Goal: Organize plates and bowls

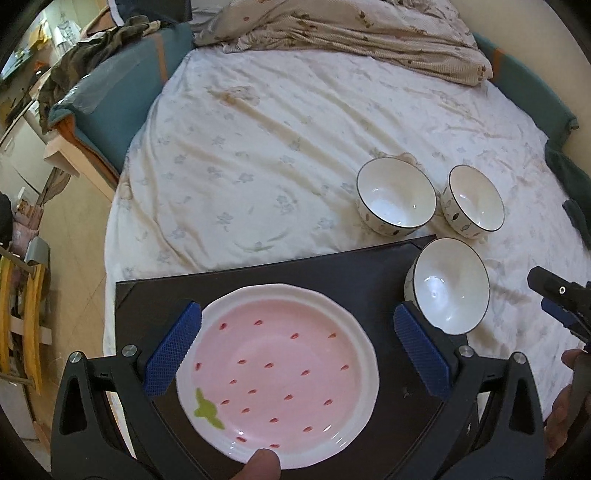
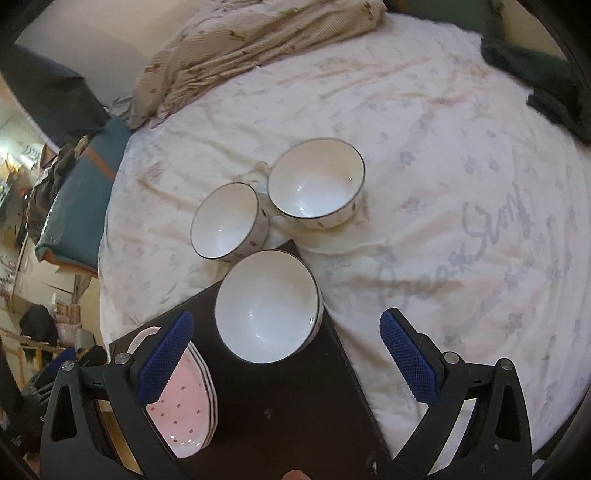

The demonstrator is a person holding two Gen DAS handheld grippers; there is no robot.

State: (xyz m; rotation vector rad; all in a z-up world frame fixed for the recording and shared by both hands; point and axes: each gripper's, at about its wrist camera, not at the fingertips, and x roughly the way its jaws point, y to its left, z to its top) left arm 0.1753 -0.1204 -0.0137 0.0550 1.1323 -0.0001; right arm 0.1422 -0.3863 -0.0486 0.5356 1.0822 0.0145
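Note:
A pink strawberry-pattern plate (image 1: 277, 376) lies on a black board (image 1: 332, 266) on the bed. My left gripper (image 1: 297, 349) is open, its blue pads either side of the plate and above it, holding nothing. In the right wrist view the plate tops a small stack of plates (image 2: 184, 398). A white bowl (image 1: 448, 286) (image 2: 267, 306) sits on the board's far right corner. Two more white bowls (image 1: 395, 197) (image 1: 474, 199) stand side by side on the sheet beyond it. My right gripper (image 2: 288, 356) is open and empty, just short of the bowl on the board.
The white floral bed sheet (image 1: 258, 147) stretches wide beyond the bowls. A crumpled beige blanket (image 1: 332, 29) lies at the far end and dark green cloth (image 2: 535, 81) at the right. The bed's left edge drops to a cluttered floor (image 1: 66, 240).

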